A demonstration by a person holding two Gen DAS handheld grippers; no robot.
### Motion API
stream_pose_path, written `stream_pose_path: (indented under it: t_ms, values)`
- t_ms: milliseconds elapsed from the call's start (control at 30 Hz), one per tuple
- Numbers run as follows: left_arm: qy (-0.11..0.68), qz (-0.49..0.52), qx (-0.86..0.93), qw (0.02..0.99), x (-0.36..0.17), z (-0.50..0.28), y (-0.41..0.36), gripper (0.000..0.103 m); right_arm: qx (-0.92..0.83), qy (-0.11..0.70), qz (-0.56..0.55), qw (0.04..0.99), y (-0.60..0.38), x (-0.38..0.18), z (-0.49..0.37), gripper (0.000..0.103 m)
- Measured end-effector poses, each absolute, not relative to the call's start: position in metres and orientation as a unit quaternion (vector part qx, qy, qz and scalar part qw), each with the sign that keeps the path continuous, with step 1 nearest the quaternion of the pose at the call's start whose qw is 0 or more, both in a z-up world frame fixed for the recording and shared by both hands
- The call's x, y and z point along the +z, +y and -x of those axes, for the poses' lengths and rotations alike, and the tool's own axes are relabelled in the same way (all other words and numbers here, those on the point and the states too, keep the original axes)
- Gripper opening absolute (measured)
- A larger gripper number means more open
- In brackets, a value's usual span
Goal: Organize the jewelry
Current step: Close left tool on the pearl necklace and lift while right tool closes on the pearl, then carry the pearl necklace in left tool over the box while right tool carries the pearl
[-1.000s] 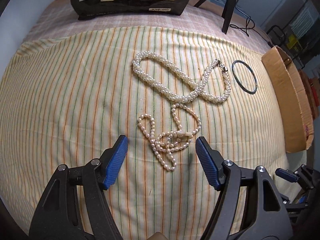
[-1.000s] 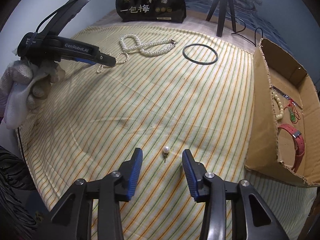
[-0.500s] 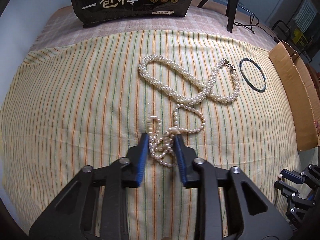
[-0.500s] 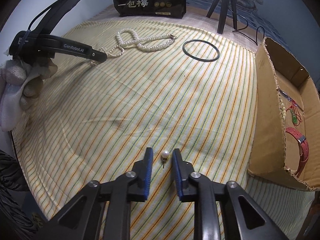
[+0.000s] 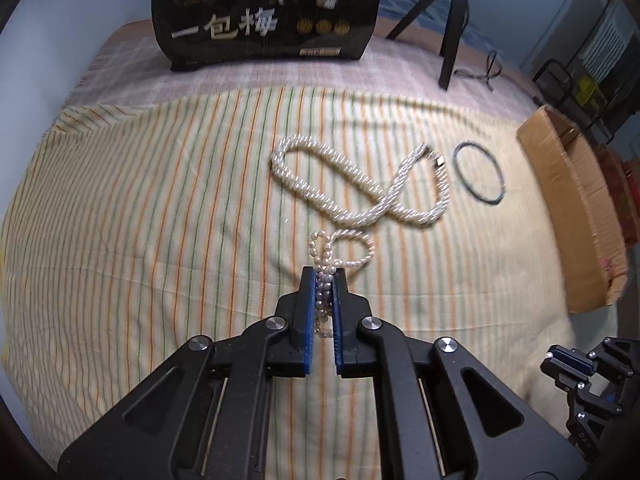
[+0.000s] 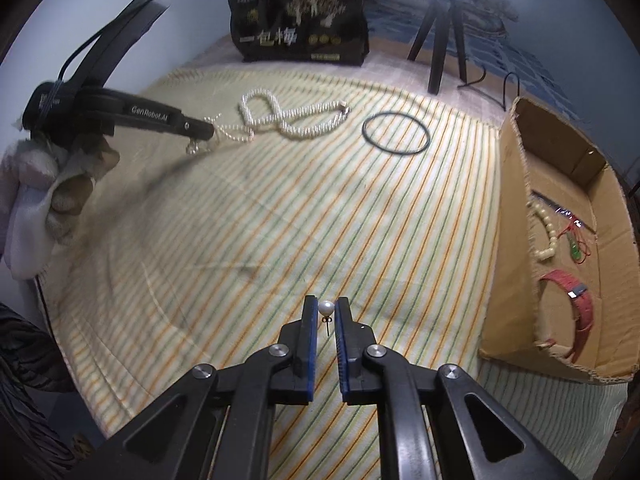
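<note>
My left gripper (image 5: pixel 324 276) is shut on a thin pearl necklace (image 5: pixel 344 246) and lifts it off the striped cloth; its loops trail ahead, also seen in the right wrist view (image 6: pixel 228 130). A thick twisted pearl necklace (image 5: pixel 360 184) lies beyond it, next to a dark bangle (image 5: pixel 479 176). My right gripper (image 6: pixel 326 307) is shut on a pearl stud earring (image 6: pixel 326 309), its pin hanging between the pads. The thick necklace (image 6: pixel 292 118) and bangle (image 6: pixel 396 134) show far ahead in the right wrist view.
An open cardboard box (image 6: pixel 516 216) stands to the right, holding a beaded bracelet (image 6: pixel 546 236), a green pendant and a red strap (image 6: pixel 576 308). A black bag (image 5: pixel 264 8) and a tripod (image 5: pixel 448 28) stand at the back. The left gripper's arm (image 6: pixel 120 114) reaches in from the left.
Both grippers closed fully: the left on the thin pearl necklace, raising it so it bunches and stretches; the right on the pearl earring, lifted a little off the cloth.
</note>
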State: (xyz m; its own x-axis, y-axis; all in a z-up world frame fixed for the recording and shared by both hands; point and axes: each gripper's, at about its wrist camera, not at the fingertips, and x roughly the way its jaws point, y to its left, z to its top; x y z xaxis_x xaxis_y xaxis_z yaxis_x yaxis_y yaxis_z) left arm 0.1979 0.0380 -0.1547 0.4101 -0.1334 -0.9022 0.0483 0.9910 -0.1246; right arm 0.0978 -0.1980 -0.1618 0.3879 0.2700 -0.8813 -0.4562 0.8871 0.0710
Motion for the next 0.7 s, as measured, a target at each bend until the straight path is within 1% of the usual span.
stream_pose_path:
  t_ms: [333, 700]
  values:
    - [0.495, 0.054, -0.09, 0.863, -0.105, -0.181, 0.015, 0.005, 0.22, 0.464, 0.057, 0.856, -0.218, -0.115, -0.096, 0.006]
    - [0.46, 0.048, -0.145, 0.875, -0.073, -0.169, -0.046, 0.005, 0.16, 0.426, 0.0, 0.89, -0.295, -0.071, -0.111, 0.006]
